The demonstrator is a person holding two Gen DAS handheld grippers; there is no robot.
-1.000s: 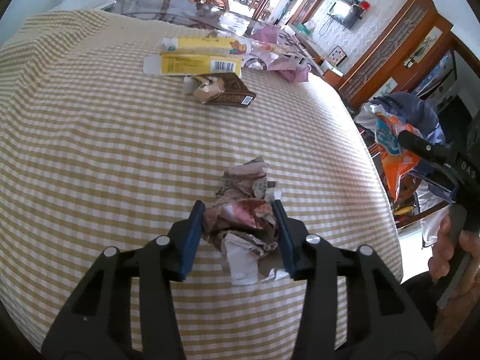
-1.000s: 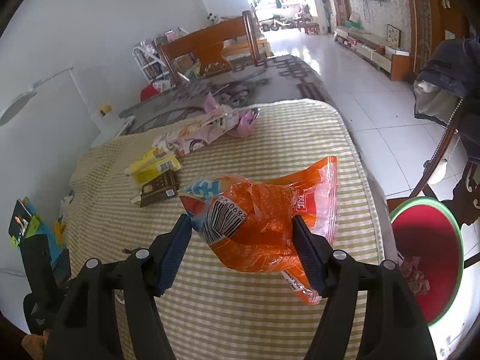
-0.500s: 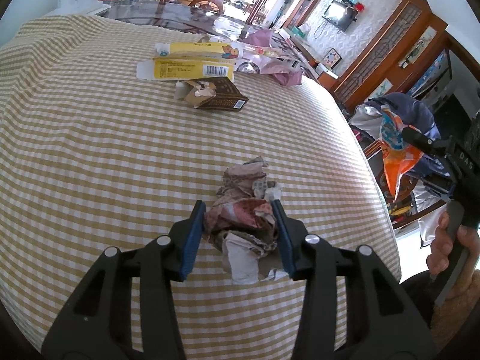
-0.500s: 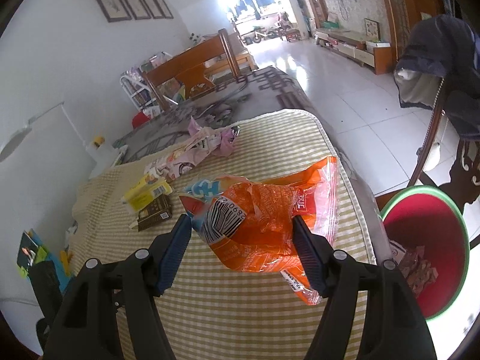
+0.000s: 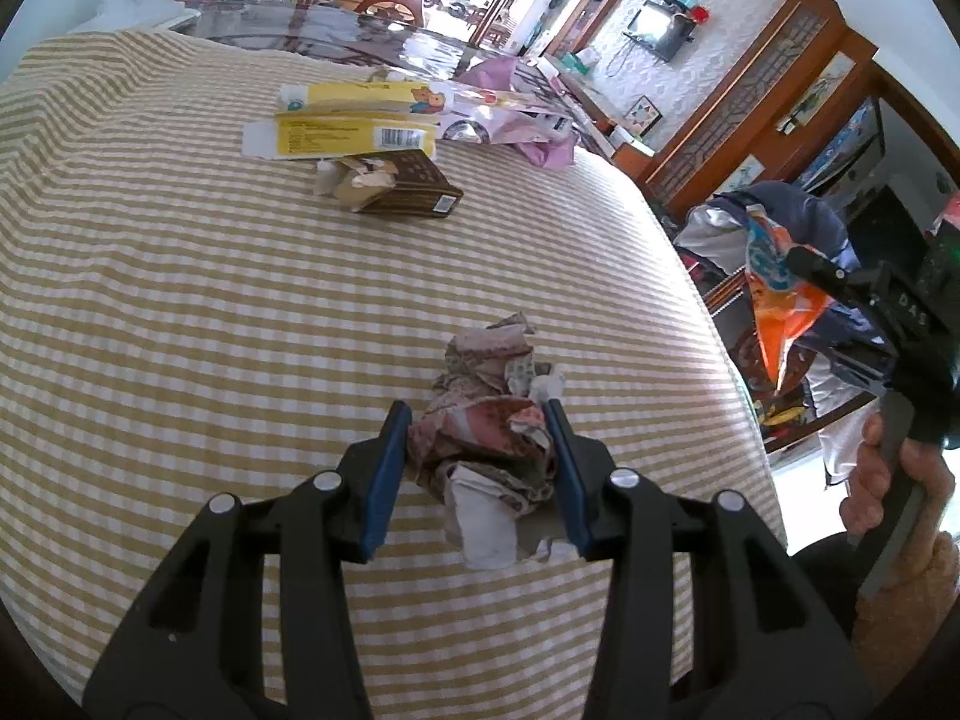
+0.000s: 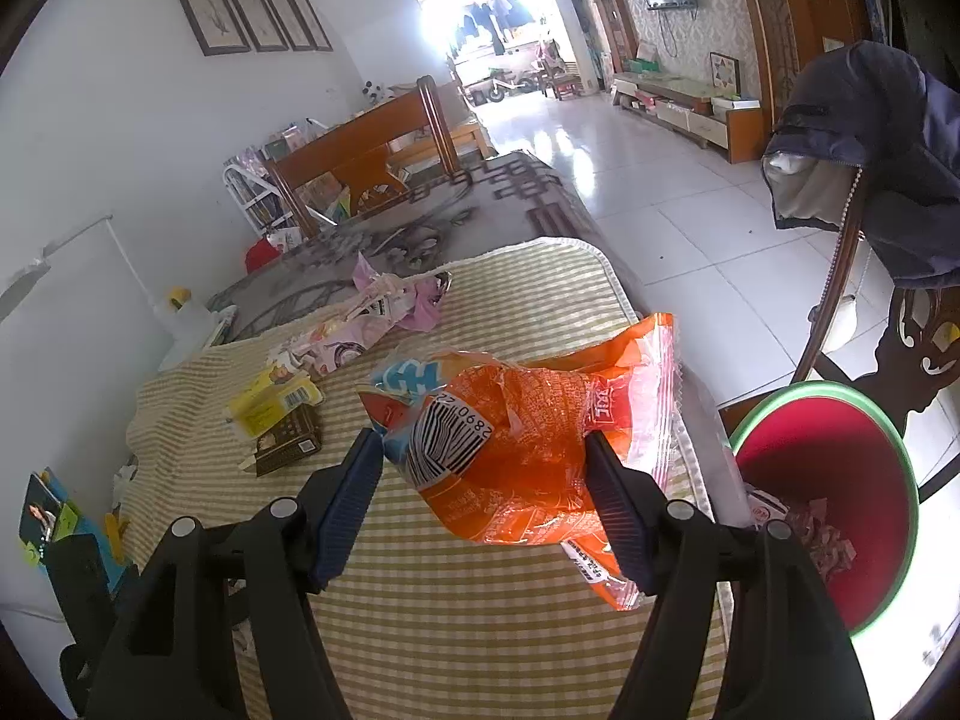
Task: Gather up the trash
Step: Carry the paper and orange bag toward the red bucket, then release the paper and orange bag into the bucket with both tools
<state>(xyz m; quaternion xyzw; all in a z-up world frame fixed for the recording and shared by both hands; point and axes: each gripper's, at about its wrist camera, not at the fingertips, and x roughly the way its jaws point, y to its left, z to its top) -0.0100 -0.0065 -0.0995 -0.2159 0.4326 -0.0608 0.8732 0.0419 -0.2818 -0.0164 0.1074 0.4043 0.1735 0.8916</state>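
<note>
I see a crumpled wad of paper, pinkish and white, lying on the checked tablecloth. My left gripper is clenched on its sides, jaws narrow. My right gripper grasps a puffy orange snack bag (jaws wide), held above the table edge beside a red bin.

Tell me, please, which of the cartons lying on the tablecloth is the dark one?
The brown carton, nearest the cameras. It lies just in front of the two yellow cartons, with crumpled paper against its end.
</note>
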